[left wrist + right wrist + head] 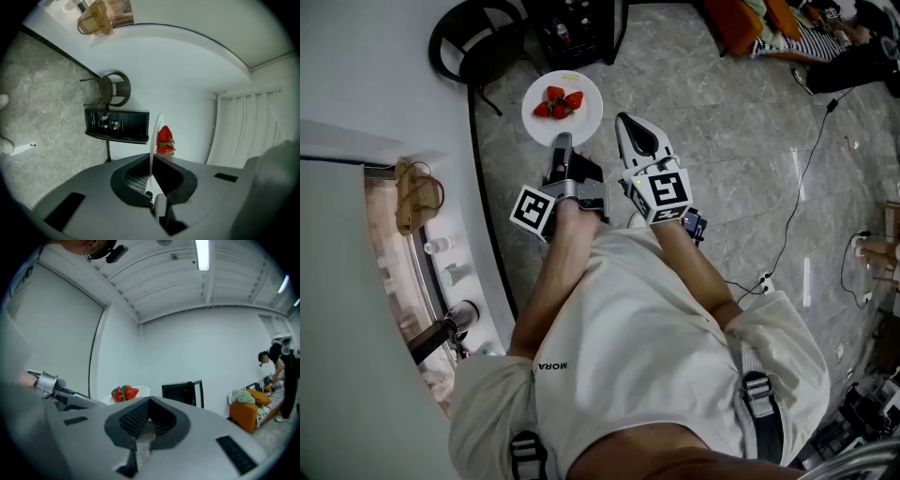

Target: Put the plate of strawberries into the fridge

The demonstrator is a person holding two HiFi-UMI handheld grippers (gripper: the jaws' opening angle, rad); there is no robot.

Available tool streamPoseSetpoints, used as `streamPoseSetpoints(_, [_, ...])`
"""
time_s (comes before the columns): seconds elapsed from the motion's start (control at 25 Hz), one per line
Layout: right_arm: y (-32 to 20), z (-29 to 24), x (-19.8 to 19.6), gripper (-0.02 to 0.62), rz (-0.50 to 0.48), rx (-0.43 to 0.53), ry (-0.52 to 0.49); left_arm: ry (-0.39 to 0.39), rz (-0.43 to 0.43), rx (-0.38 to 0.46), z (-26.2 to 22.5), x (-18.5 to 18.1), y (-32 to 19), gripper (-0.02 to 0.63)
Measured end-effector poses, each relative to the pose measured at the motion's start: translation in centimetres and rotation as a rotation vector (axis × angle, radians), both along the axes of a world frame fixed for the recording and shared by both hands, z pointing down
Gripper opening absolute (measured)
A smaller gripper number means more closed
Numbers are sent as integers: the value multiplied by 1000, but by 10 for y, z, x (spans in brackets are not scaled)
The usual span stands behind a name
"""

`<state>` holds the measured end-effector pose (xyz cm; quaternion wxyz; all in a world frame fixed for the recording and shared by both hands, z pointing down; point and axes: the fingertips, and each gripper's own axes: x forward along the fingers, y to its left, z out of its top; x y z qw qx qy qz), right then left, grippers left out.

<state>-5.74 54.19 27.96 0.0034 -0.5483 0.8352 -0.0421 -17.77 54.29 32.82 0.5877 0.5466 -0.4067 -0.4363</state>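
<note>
A white plate [584, 124] carries a small pile of red strawberries [559, 103] and hangs level above the grey marble floor. My left gripper [562, 143] is shut on the plate's near rim. The left gripper view shows the plate [153, 136] edge-on between the jaws, with the strawberries [165, 140] beyond it. My right gripper [637, 129] is beside the plate on its right, shut and holding nothing. In the right gripper view the strawberries [124, 392] and plate [142, 391] lie just left of the closed jaws [149, 403]. What looks like the open fridge [403, 262] is at the left.
Shelves at the left hold a brown bag [417, 195] and small bottles [441, 247]. A black chair [476, 39] and a black rack [577, 26] stand ahead. Cables [797, 187] trail across the floor on the right. A person sits by an orange sofa [741, 21] at the far right.
</note>
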Motion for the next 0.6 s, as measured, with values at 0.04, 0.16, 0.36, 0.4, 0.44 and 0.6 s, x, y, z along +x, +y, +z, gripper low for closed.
streamPoseSetpoints(0.04, [0, -1, 0, 5, 0, 2, 0, 2, -2, -4, 0, 0, 1, 9])
streamPoseSetpoints(0.16, [-2, -3, -2, 5, -6, 5, 2, 0, -6, -10, -2, 0, 1, 9])
streamPoseSetpoints(0.36, [-2, 1, -6, 5, -32, 0, -4, 1, -15, -17, 2, 1, 5, 9])
streamPoseSetpoints(0.4, [-1, 2, -6, 5, -41, -4, -12, 0, -19, -22, 4, 1, 6, 9])
streamPoseSetpoints(0.44, [-1, 4, -7, 5, -50, -7, -18, -2, -23, -27, 6, 1, 7, 9])
streamPoseSetpoints(0.6, [-1, 7, -7, 5, -67, -5, 2, 8, -37, -41, 15, 1, 8, 9])
